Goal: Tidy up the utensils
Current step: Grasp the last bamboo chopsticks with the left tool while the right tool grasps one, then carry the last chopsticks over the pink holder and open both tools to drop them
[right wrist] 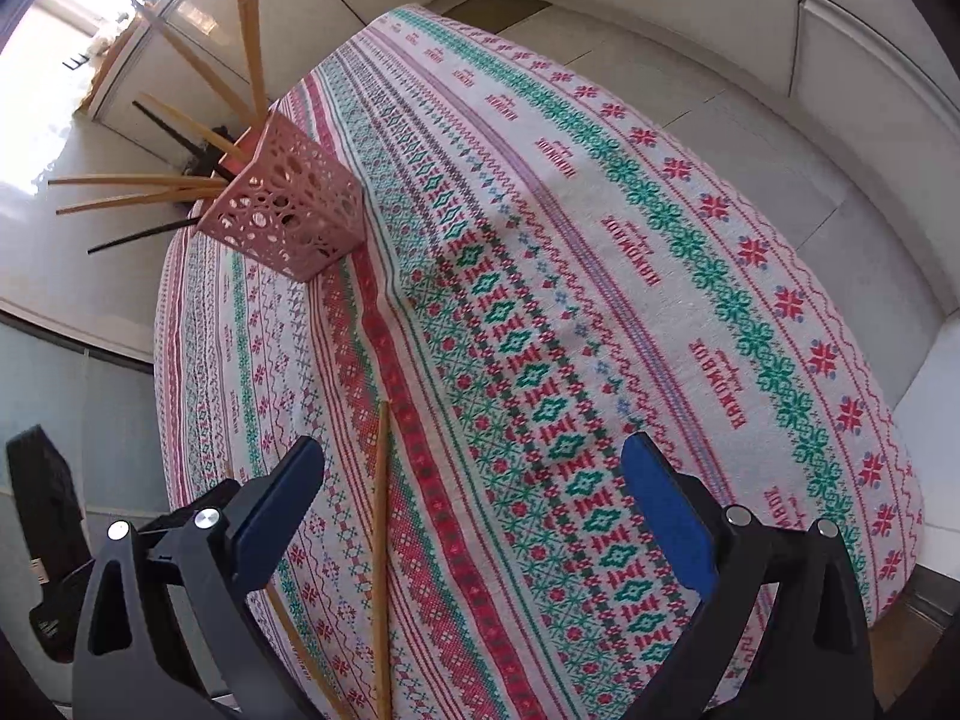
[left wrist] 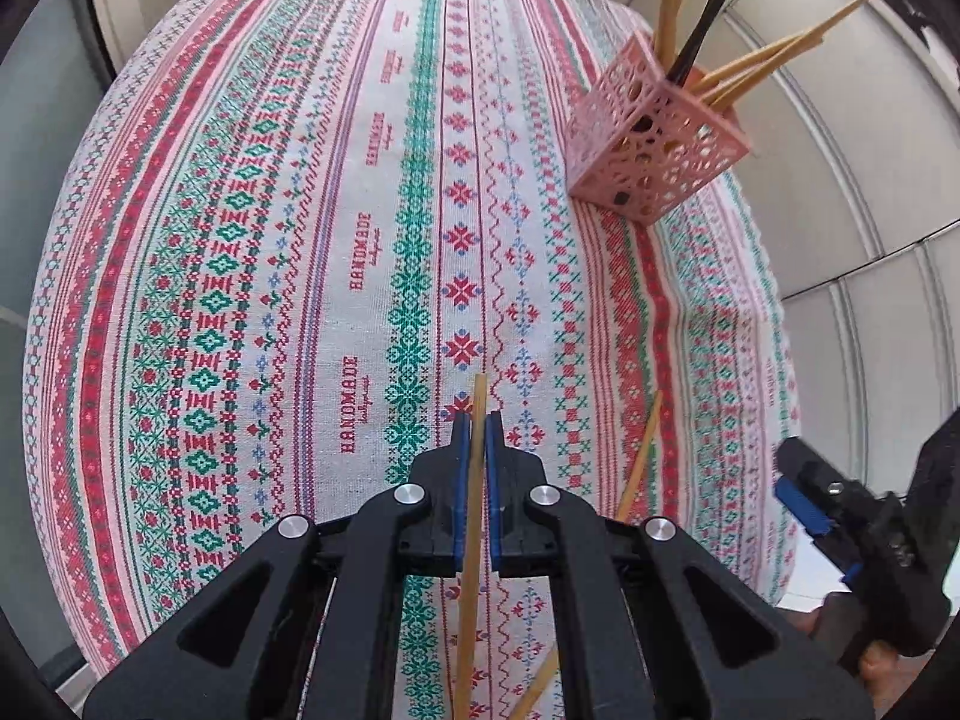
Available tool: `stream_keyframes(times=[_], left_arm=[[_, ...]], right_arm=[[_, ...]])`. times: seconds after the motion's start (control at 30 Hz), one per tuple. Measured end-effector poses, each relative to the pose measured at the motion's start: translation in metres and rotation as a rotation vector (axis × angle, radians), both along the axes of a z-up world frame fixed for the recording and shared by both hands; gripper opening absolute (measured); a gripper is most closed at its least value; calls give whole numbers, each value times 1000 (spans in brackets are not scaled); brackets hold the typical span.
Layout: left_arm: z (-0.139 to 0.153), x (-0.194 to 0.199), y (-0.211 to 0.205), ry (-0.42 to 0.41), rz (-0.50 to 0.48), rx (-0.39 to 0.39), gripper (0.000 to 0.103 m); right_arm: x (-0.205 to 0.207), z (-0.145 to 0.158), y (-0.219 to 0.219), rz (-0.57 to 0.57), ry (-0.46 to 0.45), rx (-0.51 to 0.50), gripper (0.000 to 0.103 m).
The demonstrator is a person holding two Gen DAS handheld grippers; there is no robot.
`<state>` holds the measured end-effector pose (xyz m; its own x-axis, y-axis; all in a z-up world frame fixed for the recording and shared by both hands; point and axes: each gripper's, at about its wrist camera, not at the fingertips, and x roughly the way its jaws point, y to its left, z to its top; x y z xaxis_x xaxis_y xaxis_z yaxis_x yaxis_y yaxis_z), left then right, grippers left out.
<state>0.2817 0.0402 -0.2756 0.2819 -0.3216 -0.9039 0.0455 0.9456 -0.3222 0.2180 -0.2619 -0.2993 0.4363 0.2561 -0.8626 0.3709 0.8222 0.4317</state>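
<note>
One chopstick (left wrist: 477,480) pinched in the left gripper (left wrist: 478,438), lifted clear of the tablecloth (left wrist: 360,210); carry step in hand.
Next: swing it to the pink holder (left wrist: 654,150) at the far corner, tip downward; right gripper (right wrist: 474,480) gapes wide, empty, over another chopstick (right wrist: 381,540) lying on the cloth.

Pink perforated holder (left wrist: 651,144) upright near surface edge, filled with tan and black chopsticks; one tan chopstick (left wrist: 474,480) clamped lengthwise; another (right wrist: 381,540) lying flat on cloth
</note>
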Motion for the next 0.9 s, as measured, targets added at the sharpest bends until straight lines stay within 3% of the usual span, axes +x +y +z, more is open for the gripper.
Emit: stream_keyframes(times=[0.03,0.27,0.4,0.47,0.53,0.57,0.67,0.7,0.73,0.9], left_arm=[[10,-7,5,-44,-2,-39,4],[66,-47,14,-261,-38,-77,4],[75,-57,4,-306,-27,-99,4],[80,-58,8,-321,-19,-98,4],[84,-58,13,-334,-14,-113,4],[88,-60,15,-343,-14,-121,4],[100,-69,22,-381,-9,-127,4],[101,-69,23,-390,-7,-134,4],[104,-71,25,-398,-7,-140,4],[113,-77,25,-420,-5,-140,4]], right_arm=[[3,-2,6,8,4,2,97],[23,-3,55,71,29,-86,97],[32,-10,66,67,86,-158,95],[37,-16,72,76,128,-181,84],[41,-21,79,91,162,-211,62],[42,-22,83,95,163,-244,61],[44,-22,91,93,149,-318,33],[45,-23,91,90,139,-317,12],[45,-24,89,91,130,-296,7],[35,-25,59,66,72,-186,5]])
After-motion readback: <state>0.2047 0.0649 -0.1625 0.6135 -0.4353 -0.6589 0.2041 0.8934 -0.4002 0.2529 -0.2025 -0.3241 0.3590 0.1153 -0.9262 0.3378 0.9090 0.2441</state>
